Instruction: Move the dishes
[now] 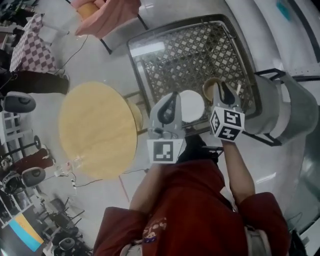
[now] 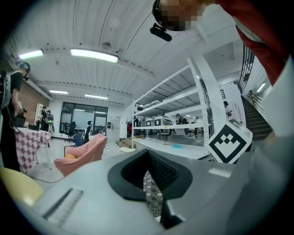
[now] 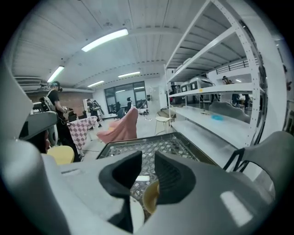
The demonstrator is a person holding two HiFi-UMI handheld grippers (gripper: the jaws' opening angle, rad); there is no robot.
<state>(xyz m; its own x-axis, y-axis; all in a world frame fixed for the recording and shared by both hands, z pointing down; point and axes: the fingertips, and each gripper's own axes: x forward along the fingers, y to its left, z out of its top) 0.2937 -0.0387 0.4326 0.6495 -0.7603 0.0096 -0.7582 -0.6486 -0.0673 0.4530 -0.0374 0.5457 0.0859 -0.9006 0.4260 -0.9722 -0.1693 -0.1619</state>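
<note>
Nearest the head camera is the person's red top [image 1: 190, 200], with both arms reaching forward. The left tool [image 1: 172, 100] is held over the near edge of the table [image 1: 190, 55]. In the left gripper view the left tool [image 2: 148, 158] has its jaws a little apart, nothing is between them, and only the lattice tabletop [image 2: 149, 188] shows through the gap. The right tool [image 1: 223, 89] is just beside the left one. In the right gripper view the right tool [image 3: 148, 165] has its jaws apart and empty.

The dishes lie on the table at its near edge, between and just under the two tools. They are a white plate [image 1: 194, 106] and, just beside it on the right, a tan bowl [image 1: 210, 89]. In the right gripper view the plate [image 3: 134, 215] lies below the gap between the jaws and the bowl [image 3: 149, 197] sits under the right jaw. Contact between the bowl and that jaw cannot be judged.

A grey chair [image 1: 285, 110] stands at the table's right side. A round yellow table [image 1: 97, 130] stands at its left. Farther off are a pink chair [image 1: 107, 15], a checked cloth [image 1: 32, 45] and white shelving [image 3: 216, 69].
</note>
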